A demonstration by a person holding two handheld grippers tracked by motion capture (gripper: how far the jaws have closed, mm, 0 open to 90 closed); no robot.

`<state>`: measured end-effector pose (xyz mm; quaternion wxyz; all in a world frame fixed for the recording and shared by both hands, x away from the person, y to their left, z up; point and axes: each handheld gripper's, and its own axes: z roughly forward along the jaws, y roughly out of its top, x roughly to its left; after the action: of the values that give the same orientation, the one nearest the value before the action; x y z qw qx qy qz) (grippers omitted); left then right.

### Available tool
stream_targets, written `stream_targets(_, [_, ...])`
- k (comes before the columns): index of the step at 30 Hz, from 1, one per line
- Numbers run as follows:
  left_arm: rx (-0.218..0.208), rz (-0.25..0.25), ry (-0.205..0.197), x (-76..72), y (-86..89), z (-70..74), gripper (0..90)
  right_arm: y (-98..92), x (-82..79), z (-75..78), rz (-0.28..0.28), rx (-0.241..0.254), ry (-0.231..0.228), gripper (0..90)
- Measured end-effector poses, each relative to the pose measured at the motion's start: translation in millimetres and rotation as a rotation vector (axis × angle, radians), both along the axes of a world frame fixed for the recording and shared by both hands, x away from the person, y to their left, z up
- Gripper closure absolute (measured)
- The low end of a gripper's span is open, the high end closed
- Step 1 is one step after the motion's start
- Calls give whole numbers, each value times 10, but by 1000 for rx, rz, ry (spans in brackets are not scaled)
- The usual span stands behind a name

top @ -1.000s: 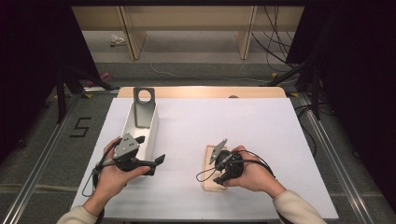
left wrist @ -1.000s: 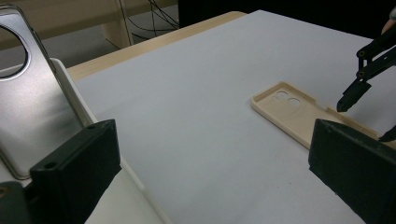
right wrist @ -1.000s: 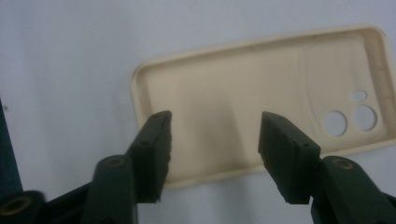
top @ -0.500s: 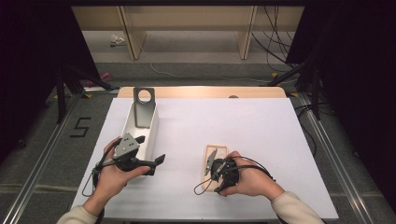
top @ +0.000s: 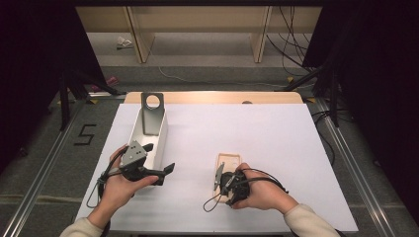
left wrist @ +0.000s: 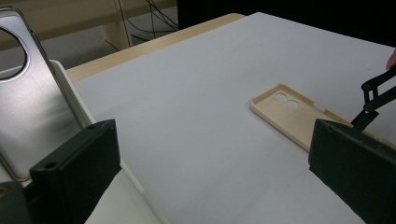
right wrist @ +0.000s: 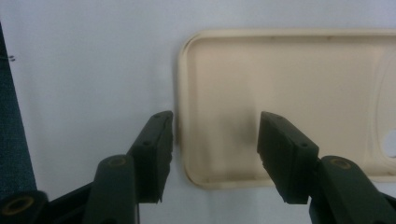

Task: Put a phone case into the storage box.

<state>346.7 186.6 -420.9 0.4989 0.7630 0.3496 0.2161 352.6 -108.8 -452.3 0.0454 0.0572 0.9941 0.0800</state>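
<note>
A cream phone case (top: 229,160) lies open side up on the white table top (top: 257,133), its camera holes at the far end (left wrist: 286,100). My right gripper (top: 225,184) points down at the near end of the case. In the right gripper view its jaws (right wrist: 215,140) straddle one side rim of the case (right wrist: 280,74), one pad just outside it and the other inside, apart from it. These jaws have just been closing. My left gripper (top: 159,158) stands open beside the white box (top: 162,139), with nothing between its jaws (left wrist: 210,163).
A silvery phone-shaped plate with a round hole (top: 152,114) leans upright in the far end of the white box, and is close on the left in the left gripper view (left wrist: 32,107). A wooden strip (top: 212,97) edges the table's far side.
My right hand has shifted slightly toward the near end of the case and tipped the gripper down over it. The left hand has kept still.
</note>
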Motion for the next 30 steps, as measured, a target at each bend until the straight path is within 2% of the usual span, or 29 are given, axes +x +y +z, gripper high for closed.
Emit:
stream_targets(4, [-4,2,-2,0,5,6,19,18,-15,-24,14,-14,10,482])
stream_targets(8, [-6,2,-2,-1,7,10,20,43,-27,-37,32,-28,1,497])
stream_targets(9, [-6,2,-2,-1,7,9,20,52,-39,-30,24,-45,4,498])
stream_targets(12, [-3,1,-2,-3,3,9,20,62,-43,-37,30,-36,0,516])
stream_targets(15, [-5,0,-3,-4,0,9,20,79,-56,-27,28,-56,7,542])
stream_targets(22, [-5,-2,2,-2,-3,-2,21,121,-69,-19,65,-64,16,660])
stream_targets(30, [-8,-3,-1,-3,-3,7,22,142,-78,-16,62,-65,22,693])
